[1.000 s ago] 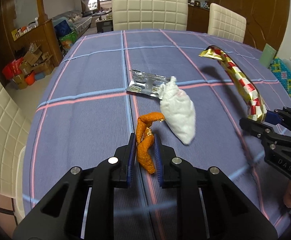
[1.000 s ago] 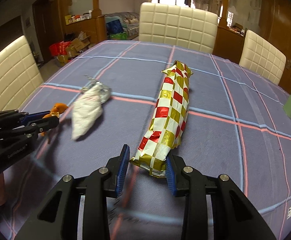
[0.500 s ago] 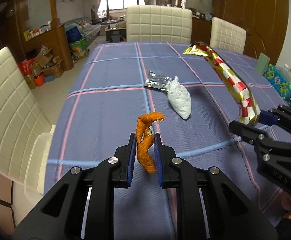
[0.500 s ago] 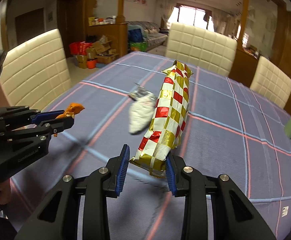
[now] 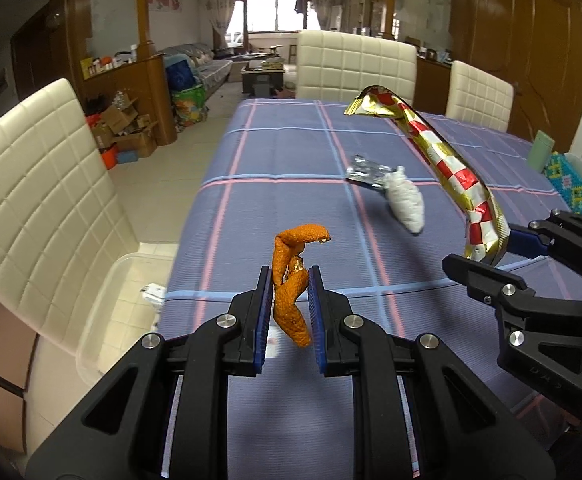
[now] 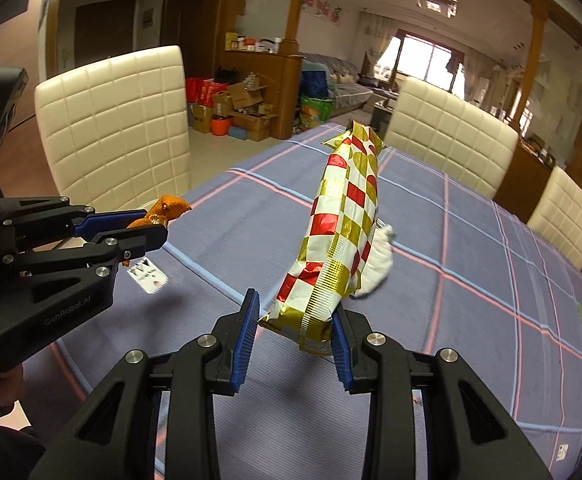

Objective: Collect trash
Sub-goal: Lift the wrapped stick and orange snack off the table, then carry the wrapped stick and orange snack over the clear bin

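Observation:
My left gripper (image 5: 290,300) is shut on an orange peel (image 5: 291,280) and holds it up over the near left edge of the table (image 5: 291,160). It also shows at the left of the right wrist view (image 6: 147,226). My right gripper (image 6: 295,320) is shut on a long red, gold and white checked wrapper (image 6: 339,232), lifted off the table; the wrapper also shows in the left wrist view (image 5: 443,168). A crumpled white tissue (image 5: 405,202) and a silver foil wrapper (image 5: 367,170) lie on the blue checked cloth.
A clear plastic bin (image 5: 123,304) sits on the cream chair (image 5: 39,208) at the table's left side, with a bit of paper in it. More cream chairs (image 5: 355,68) stand at the far end. A green box (image 5: 541,156) and a patterned bag (image 5: 571,184) are at the right.
Both grippers have pulled back and up toward the table's near left edge with their loads. The tissue and foil now lie farther away, and the bin on the chair has come into view.

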